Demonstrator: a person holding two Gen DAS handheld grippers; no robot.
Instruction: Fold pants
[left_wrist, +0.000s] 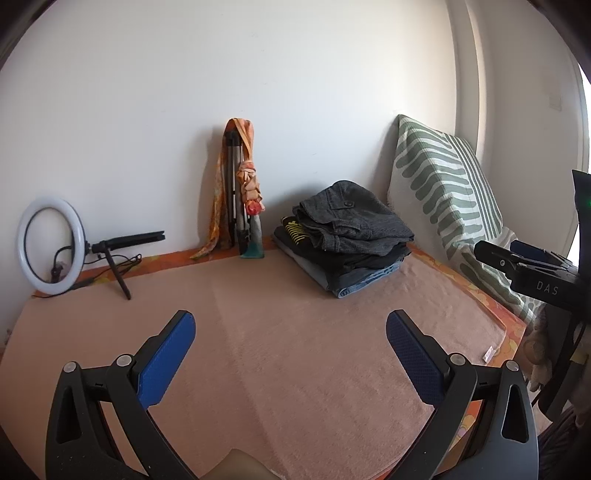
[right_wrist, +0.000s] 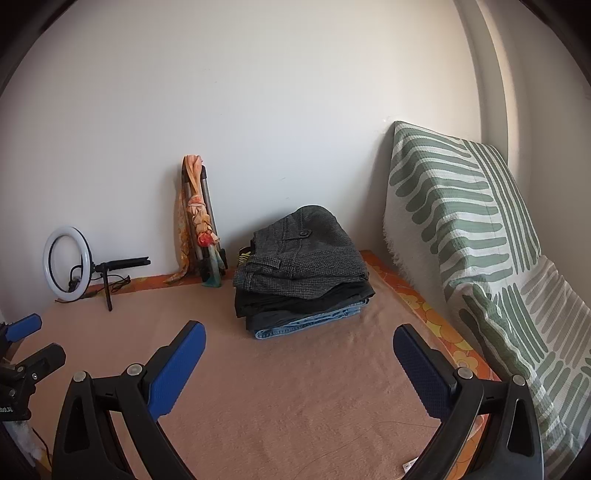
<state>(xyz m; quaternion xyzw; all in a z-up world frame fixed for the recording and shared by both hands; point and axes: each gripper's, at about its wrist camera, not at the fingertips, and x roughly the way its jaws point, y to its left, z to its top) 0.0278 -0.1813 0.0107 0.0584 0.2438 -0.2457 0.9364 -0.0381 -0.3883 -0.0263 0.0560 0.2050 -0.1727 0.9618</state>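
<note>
A stack of folded pants (left_wrist: 347, 236) sits at the far side of a pink blanket (left_wrist: 280, 354), near the wall. Grey checked pants lie on top, with dark ones and blue jeans beneath. The stack also shows in the right wrist view (right_wrist: 301, 284). My left gripper (left_wrist: 290, 325) is open and empty, held above the blanket well short of the stack. My right gripper (right_wrist: 299, 336) is open and empty, close to the stack's front edge. The right gripper also shows at the right edge of the left wrist view (left_wrist: 532, 266).
A green-striped pillow (right_wrist: 469, 236) leans on the wall at the right. A folded tripod with an orange scarf (left_wrist: 236, 192) stands against the back wall. A ring light on a small stand (left_wrist: 51, 247) is at the far left.
</note>
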